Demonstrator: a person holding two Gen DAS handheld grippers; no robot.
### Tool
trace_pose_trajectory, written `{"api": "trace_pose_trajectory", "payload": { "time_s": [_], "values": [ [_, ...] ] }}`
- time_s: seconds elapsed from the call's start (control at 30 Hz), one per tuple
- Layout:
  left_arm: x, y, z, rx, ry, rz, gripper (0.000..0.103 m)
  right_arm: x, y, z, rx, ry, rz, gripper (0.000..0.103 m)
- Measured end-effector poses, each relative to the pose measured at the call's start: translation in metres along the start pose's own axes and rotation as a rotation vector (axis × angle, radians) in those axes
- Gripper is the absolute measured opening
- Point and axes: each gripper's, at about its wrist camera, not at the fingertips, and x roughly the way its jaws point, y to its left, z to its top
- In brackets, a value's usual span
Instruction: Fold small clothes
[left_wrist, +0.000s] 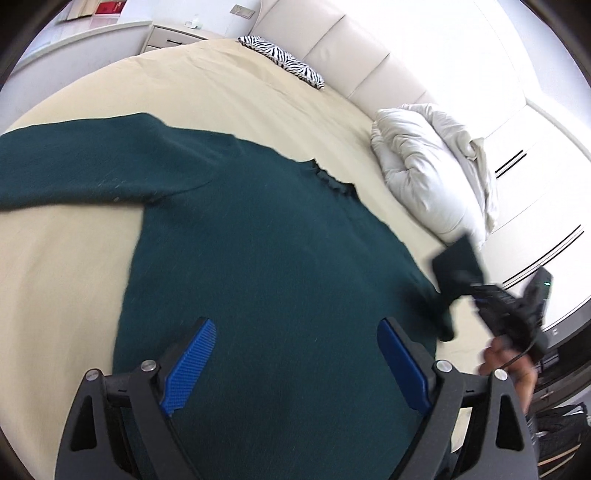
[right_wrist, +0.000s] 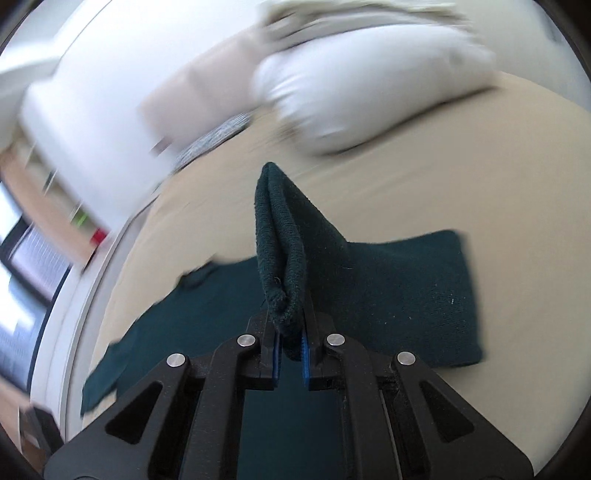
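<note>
Left wrist view: a dark green sweater (left_wrist: 258, 236) lies flat on a beige bedsheet (left_wrist: 74, 258), body running from the camera toward the neckline at upper right, one sleeve stretched out to the left. The left gripper (left_wrist: 295, 354) hovers above the lower body w/ blue pads wide apart, nothing between them. At right, the right gripper (left_wrist: 491, 295), held in a person's hand (left_wrist: 506, 362), is blurred at the sweater's right edge w/ a flap of green cloth lifted at its tip. A white duvet (left_wrist: 436, 173) is bunched near the headboard, a zebra-print pillow (left_wrist: 284, 61) farther off.

Right wrist view: the right gripper (right_wrist: 290, 345) has its jaws together, clamped on a doubled fold of the sweater (right_wrist: 406, 295), which stands up in a peak ahead of the fingers. The rest of the garment trails flat beneath, left & right of the gripper, on the bedsheet (right_wrist: 480, 184). Background is streaked w/ blur.

Judgement: the pinched part, prob. the right sleeve or side edge, lies to the right of the body's long axis, so the fold wants carrying leftward across that axis. Right hand has the cloth; left sits nearer the hem, free to pin or take the other side.
</note>
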Motion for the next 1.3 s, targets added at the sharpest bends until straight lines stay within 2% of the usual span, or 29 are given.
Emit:
{"api": "trace_pose_trajectory", "payload": {
  "time_s": [0.1,0.2,0.27,0.3,0.4,0.5,0.63,0.7,0.73,0.8,0.83,0.97,1.2,1.3],
  "values": [
    [0.014,-0.005,0.009,0.001,0.015,-0.029,0.09,0.053,0.046,-0.029,-0.07,0.095,0.028,0.007],
    [0.032,-0.011,0.018,-0.003,0.045,-0.06,0.09,0.089,0.06,-0.057,-0.082,0.176,0.02,0.014],
    [0.045,-0.017,0.023,-0.008,0.059,-0.082,0.09,0.1,0.059,-0.074,-0.107,0.217,0.042,0.034],
    [0.056,-0.022,0.027,-0.007,0.071,-0.091,0.09,0.097,0.059,-0.081,-0.105,0.216,0.062,0.048],
    [0.084,-0.036,0.033,-0.008,0.113,-0.108,0.09,0.071,0.054,-0.102,-0.125,0.164,0.085,0.065],
    [0.115,-0.058,0.038,0.022,0.15,-0.122,0.09,0.041,0.031,-0.104,-0.087,0.139,0.115,0.065],
    [0.16,-0.083,0.043,0.062,0.22,-0.103,0.061,0.004,-0.015,-0.111,0.057,0.112,0.111,0.065],
    [0.178,-0.093,0.043,0.088,0.243,-0.079,0.055,-0.006,-0.042,-0.104,0.152,0.096,0.119,0.065],
    [0.18,-0.096,0.041,0.104,0.245,-0.067,0.048,-0.009,-0.052,-0.1,0.197,0.089,0.127,0.065],
    [0.185,-0.103,0.04,0.139,0.244,-0.025,0.026,-0.015,-0.073,-0.101,0.252,0.08,0.134,0.066],
    [0.186,-0.103,0.041,0.142,0.24,-0.014,0.01,-0.016,-0.084,-0.102,0.28,0.079,0.134,0.066],
    [0.17,-0.093,0.048,0.137,0.195,-0.016,0.008,-0.008,-0.106,-0.105,0.363,0.081,0.147,0.066],
    [0.125,-0.062,0.081,0.099,-0.007,0.017,0.008,0.002,-0.13,-0.102,0.525,0.067,0.189,0.066],
    [0.128,-0.052,0.092,0.097,-0.042,0.053,0.008,0.019,-0.136,-0.089,0.596,0.059,0.232,0.066]
  ]
}}
